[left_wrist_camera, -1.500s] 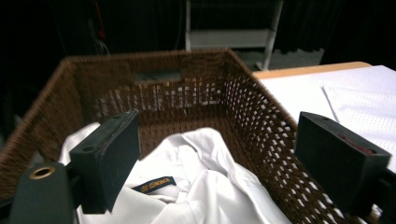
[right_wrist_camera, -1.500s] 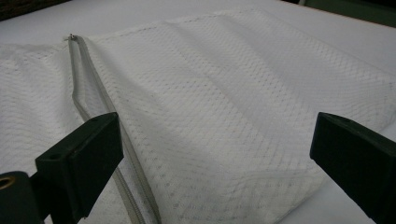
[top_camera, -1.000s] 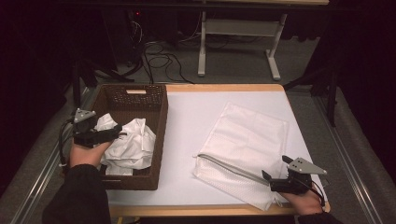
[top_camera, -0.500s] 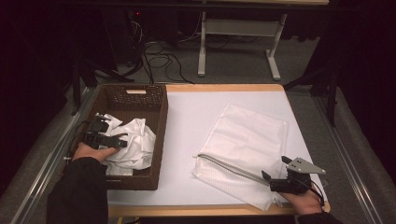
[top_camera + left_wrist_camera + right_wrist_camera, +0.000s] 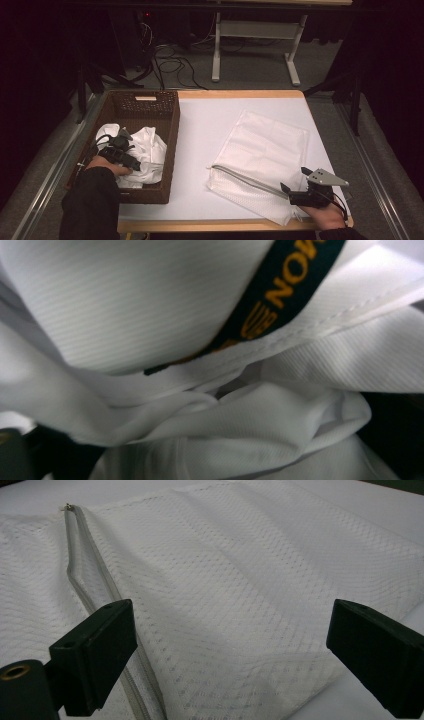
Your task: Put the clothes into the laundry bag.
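Note:
A brown wicker basket (image 5: 171, 131) at the table's left holds crumpled white clothes (image 5: 150, 150). My left gripper (image 5: 125, 152) is pushed down into that pile. Its own view sits right against a white garment (image 5: 150, 305) with a dark green, orange-lettered neck label (image 5: 280, 290), and its jaws are hidden by cloth. A white mesh laundry bag (image 5: 265, 150) lies flat on the table at the right, its grey zipper (image 5: 95, 605) partly undone. My right gripper (image 5: 289, 194) rests at the bag's near right corner, open, with the mesh (image 5: 240, 580) between its spread jaws (image 5: 230, 635).
The white tabletop (image 5: 200, 150) lies bare between basket and bag. A wooden edge (image 5: 210, 226) runs along the near side. Beyond the table stand a white desk frame (image 5: 255, 45) and loose cables (image 5: 170, 65) on the floor.
My left gripper has moved from the basket's left edge to the right and down into the white clothes. The right gripper and the mesh bag have stayed put.

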Action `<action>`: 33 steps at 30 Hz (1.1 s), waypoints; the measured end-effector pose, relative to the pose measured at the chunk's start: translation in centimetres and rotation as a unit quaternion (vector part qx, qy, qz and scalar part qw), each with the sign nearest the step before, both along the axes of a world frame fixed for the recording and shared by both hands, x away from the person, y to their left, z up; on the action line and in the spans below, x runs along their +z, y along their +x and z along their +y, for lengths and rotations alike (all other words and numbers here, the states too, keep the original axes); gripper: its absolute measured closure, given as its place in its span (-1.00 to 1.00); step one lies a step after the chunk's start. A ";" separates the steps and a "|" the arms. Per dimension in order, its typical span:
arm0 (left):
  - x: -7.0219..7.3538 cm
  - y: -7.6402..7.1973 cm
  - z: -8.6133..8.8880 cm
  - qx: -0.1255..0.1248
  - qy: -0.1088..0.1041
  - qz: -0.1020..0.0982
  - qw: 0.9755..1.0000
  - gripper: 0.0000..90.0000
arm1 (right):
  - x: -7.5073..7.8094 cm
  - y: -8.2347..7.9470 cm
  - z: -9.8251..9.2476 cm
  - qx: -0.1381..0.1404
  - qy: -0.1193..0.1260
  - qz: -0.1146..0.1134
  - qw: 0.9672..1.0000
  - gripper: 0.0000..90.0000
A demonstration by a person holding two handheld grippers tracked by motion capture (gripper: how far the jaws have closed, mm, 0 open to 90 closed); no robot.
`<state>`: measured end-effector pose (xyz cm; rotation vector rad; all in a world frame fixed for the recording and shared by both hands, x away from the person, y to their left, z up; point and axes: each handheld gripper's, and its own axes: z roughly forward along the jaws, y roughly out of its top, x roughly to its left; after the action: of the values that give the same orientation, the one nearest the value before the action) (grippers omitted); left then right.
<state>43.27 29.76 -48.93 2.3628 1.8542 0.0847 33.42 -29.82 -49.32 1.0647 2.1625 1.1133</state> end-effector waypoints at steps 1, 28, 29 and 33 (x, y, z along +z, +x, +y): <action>0.1 0.0 0.0 0.000 0.003 -0.003 1.000 -0.75 | 0.0 0.0 0.0 0.000 0.001 0.001 1.000 -0.85; 2.8 -1.4 0.1 -0.030 -0.042 -0.126 0.991 0.69 | 0.2 0.0 0.0 0.004 0.000 -0.006 1.000 -0.84; 3.3 -1.7 0.3 -0.025 -0.053 -0.153 0.987 0.69 | 0.2 0.0 0.0 0.004 0.001 -0.005 1.000 -0.84; 4.1 -2.2 0.6 -0.017 -0.067 -0.197 0.978 0.69 | 0.2 0.0 0.0 0.004 0.001 -0.006 1.000 -0.83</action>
<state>41.04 30.32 -44.82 2.0992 1.5781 0.3825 33.41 -29.82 -49.14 1.0473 2.1581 1.1236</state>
